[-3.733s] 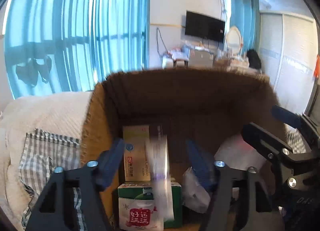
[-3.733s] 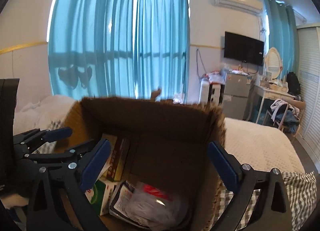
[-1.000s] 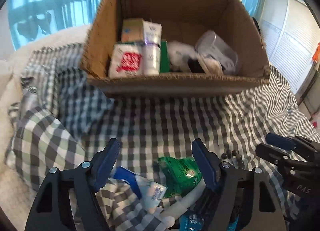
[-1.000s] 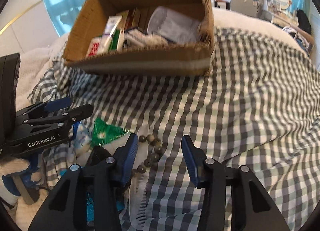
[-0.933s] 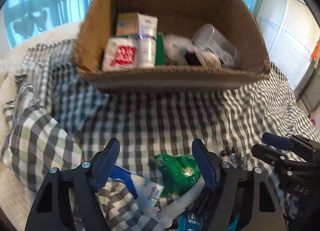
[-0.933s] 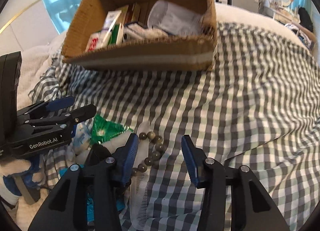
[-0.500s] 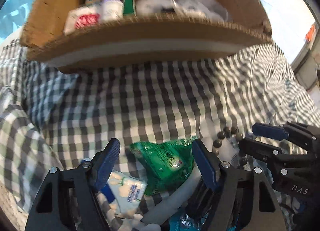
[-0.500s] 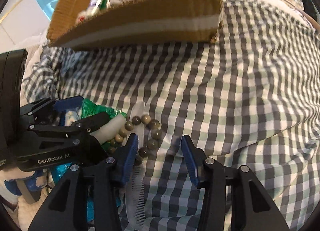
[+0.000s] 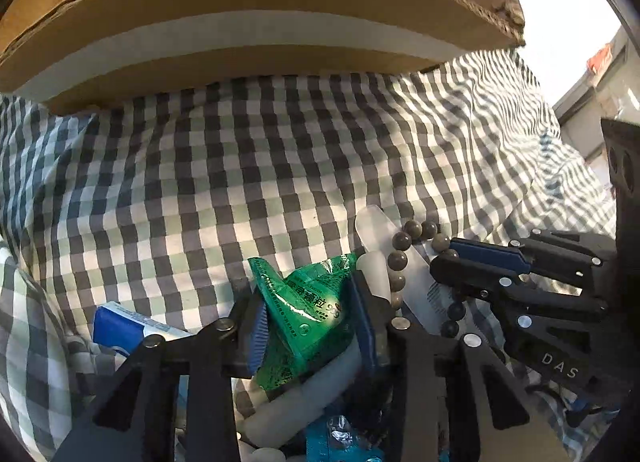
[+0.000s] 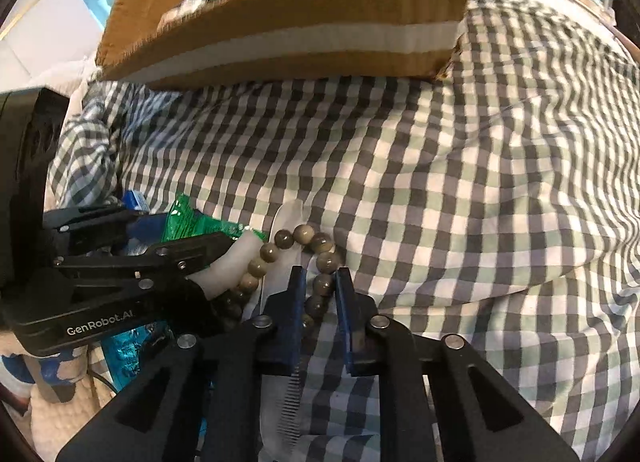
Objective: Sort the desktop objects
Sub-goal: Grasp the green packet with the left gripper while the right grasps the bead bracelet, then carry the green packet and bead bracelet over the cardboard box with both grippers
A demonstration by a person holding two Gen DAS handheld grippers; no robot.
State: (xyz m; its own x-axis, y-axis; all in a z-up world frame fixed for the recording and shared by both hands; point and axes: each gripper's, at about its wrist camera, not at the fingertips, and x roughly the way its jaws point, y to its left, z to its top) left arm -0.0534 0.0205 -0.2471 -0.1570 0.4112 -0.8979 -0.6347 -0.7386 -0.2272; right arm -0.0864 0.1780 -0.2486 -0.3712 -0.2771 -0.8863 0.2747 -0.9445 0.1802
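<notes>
A crumpled green packet (image 9: 304, 314) lies on the checked cloth (image 9: 240, 182). My left gripper (image 9: 310, 322) has it between its blue pads, and the closing jaws press its sides. In the right wrist view the same left gripper (image 10: 180, 228) reaches in from the left over the green packet (image 10: 192, 224). A bracelet of brown-grey beads (image 10: 296, 246) rests on a clear comb (image 10: 280, 402). My right gripper (image 10: 320, 290) is closing on one side of that loop, with a bead pinched between its pads. From the left wrist view, the right gripper (image 9: 444, 256) sits over the bracelet (image 9: 400, 258).
An open cardboard box (image 10: 280, 34) holding cartons, tubes and bags stands just beyond on the cloth. A white tube (image 9: 304, 394), a blue-and-white packet (image 9: 120, 326) and a teal wrapper (image 9: 340, 438) lie around the left gripper. The cloth (image 10: 480, 202) to the right is rumpled.
Both grippers sank toward the cloth and tipped downward. The left jaws narrowed onto the green packet. The right jaws narrowed onto the bead bracelet.
</notes>
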